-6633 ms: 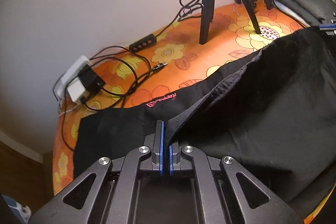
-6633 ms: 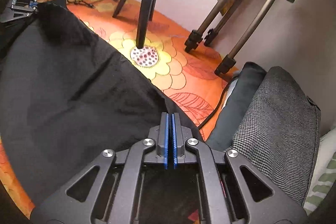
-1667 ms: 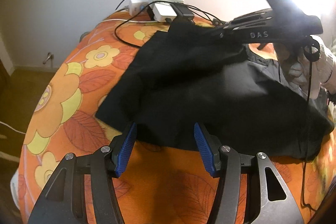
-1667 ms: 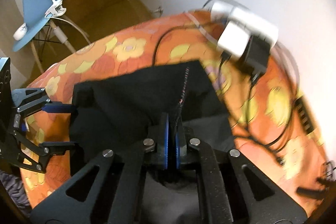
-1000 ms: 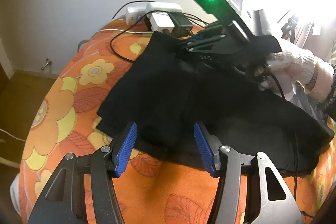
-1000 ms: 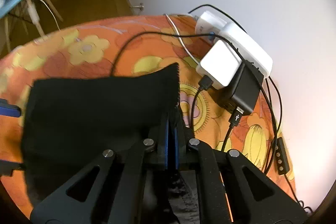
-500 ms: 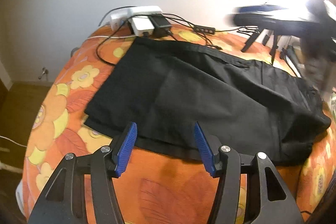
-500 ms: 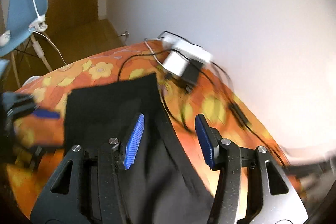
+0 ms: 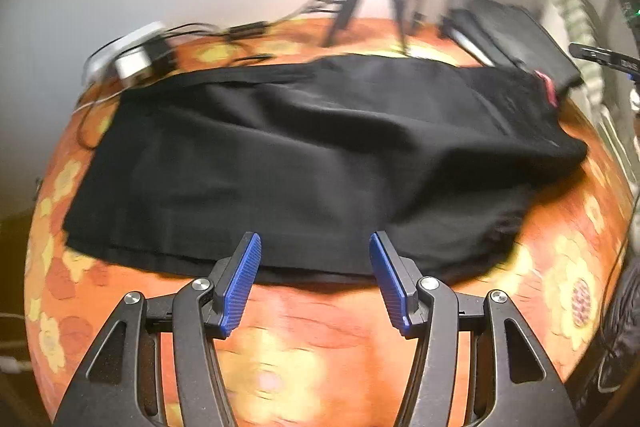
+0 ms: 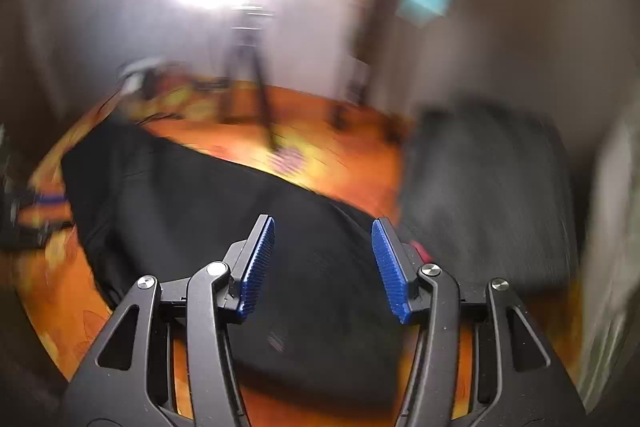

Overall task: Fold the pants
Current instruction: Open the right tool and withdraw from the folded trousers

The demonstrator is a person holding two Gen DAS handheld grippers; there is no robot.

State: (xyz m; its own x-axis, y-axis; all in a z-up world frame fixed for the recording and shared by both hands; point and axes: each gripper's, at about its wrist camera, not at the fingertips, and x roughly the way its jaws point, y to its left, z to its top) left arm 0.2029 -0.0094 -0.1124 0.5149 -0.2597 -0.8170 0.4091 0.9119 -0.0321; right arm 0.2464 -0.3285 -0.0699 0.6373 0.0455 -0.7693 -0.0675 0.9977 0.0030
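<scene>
The black pants (image 9: 312,155) lie folded lengthwise across the orange flowered cloth (image 9: 320,347), legs to the left and waist with a pink label (image 9: 548,89) to the right. My left gripper (image 9: 316,279) is open and empty, just short of the pants' near edge. In the right wrist view the pants (image 10: 208,223) run from the far left toward me. My right gripper (image 10: 324,263) is open and empty above the waist end. This view is blurred by motion.
A white power strip with chargers and cables (image 9: 136,57) lies at the back left. Tripod legs (image 9: 360,7) stand at the back. A stack of folded dark clothes (image 9: 516,35) lies at the back right, also blurred in the right wrist view (image 10: 484,187).
My right gripper has let go of the pants' leg end, opened, and swung over to the waist end. My left gripper stayed open and pulled back for a wider view.
</scene>
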